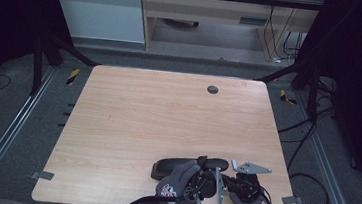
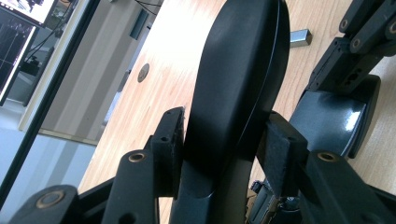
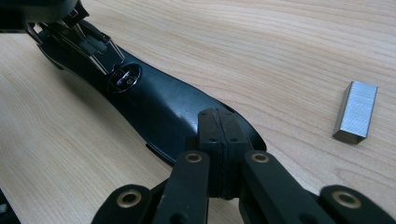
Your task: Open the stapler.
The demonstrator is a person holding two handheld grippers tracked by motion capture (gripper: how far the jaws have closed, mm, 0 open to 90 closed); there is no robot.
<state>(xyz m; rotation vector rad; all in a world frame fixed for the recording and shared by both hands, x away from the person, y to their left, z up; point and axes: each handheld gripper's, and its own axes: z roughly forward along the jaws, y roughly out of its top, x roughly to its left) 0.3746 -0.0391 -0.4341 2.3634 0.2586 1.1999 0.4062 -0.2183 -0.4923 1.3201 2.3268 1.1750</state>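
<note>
Stapler [image 2: 233,84] lay opened on the bench [image 1: 132,122]. Left gripper [image 2: 224,140] clamped its lid. Right gripper [image 3: 219,135] was closed, pressing its base [image 3: 154,107]

Two gloved hands are seen close together in the high view, each carrying a gripper. The left gripper [image 2: 224,144] is held with its jaws partly apart, both pads pressed against the sides of a black stapler arm [image 2: 238,79]. The right gripper [image 3: 219,140] is held just beside it, jaws fully closed, pads touching.
</note>
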